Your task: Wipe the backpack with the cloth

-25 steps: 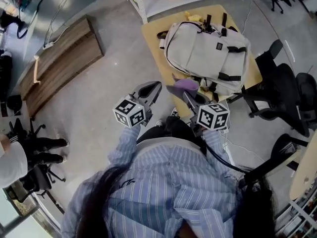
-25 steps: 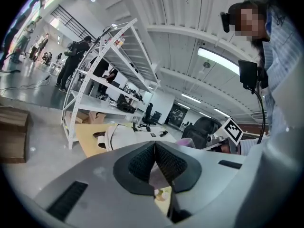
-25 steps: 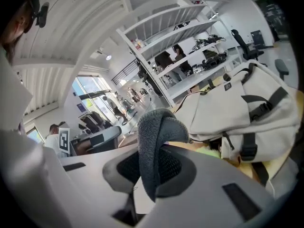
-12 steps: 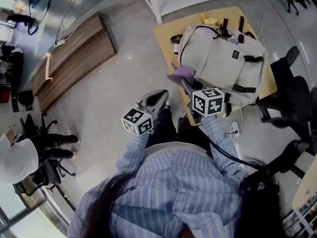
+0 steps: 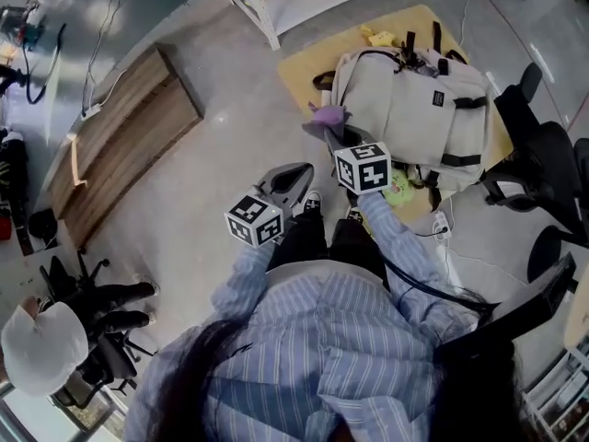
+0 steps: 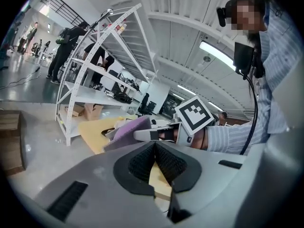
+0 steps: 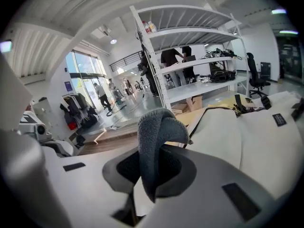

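Observation:
A beige backpack (image 5: 414, 109) with black straps lies flat on a low yellow table (image 5: 296, 70). My right gripper (image 5: 333, 134) is shut on a purple-grey cloth (image 5: 324, 118) and holds it at the backpack's near-left edge, over the table's corner. In the right gripper view the cloth (image 7: 156, 127) sticks up folded between the jaws of my right gripper (image 7: 151, 170), with the backpack (image 7: 247, 127) just beyond. My left gripper (image 5: 294, 177) hangs lower left over the floor, shut on nothing. The left gripper view shows my left gripper (image 6: 155, 145) closed, and the cloth (image 6: 127, 130) ahead.
A white shelving rack (image 5: 262, 7) stands behind the table. A wooden platform (image 5: 120, 127) lies on the floor at left. Black office chairs (image 5: 543, 164) crowd the right side. A yellow-green item (image 5: 398, 188) lies by the backpack's near edge. A person in a white cap (image 5: 41, 343) is at lower left.
My right gripper has carried the cloth forward and to the backpack's left edge. The left gripper has stayed low and shut near my body.

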Motion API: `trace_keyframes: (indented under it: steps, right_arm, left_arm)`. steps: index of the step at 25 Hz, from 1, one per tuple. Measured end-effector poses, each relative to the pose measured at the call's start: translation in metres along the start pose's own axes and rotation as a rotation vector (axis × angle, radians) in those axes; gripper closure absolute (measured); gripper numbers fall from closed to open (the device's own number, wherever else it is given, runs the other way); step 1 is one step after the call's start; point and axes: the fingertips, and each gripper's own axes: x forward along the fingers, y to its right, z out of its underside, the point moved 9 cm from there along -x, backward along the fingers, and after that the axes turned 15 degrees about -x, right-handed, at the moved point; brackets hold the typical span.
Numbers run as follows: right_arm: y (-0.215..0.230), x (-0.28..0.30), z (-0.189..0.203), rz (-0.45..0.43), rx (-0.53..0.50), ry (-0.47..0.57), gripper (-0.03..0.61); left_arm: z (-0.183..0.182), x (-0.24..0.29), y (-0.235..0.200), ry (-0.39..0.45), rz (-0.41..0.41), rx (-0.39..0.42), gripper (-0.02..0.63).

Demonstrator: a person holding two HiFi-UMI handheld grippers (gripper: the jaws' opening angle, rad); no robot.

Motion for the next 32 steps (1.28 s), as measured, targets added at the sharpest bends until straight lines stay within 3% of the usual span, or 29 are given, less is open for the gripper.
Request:
trace_keyframes:
  steps: [4, 7, 21, 32]
  right_arm:
    - [0.005, 0.021, -0.005, 0.130, -0.034, -0.040, 0.537]
    - [0.006, 0.034, -0.005, 0.166, -0.021, -0.078, 0.537]
    - [0.004, -0.028, 0.054, 0.161, 0.081, -0.150, 0.537]
    - [0.034, -0.118, 0.102, 0.119, 0.078, -0.172, 0.537]
  left_arm:
    - [-0.012, -0.005, -0.019, -0.026, 0.036, 0.013, 0.609]
    - [-0.018, -0.009, -0.031, -0.042, 0.052, 0.016, 0.609]
    - [-0.011, 0.012, -0.031, -0.105, 0.119, 0.010, 0.609]
    - [0.021, 0.057, 0.034, -0.084, 0.149, -0.048, 0.609]
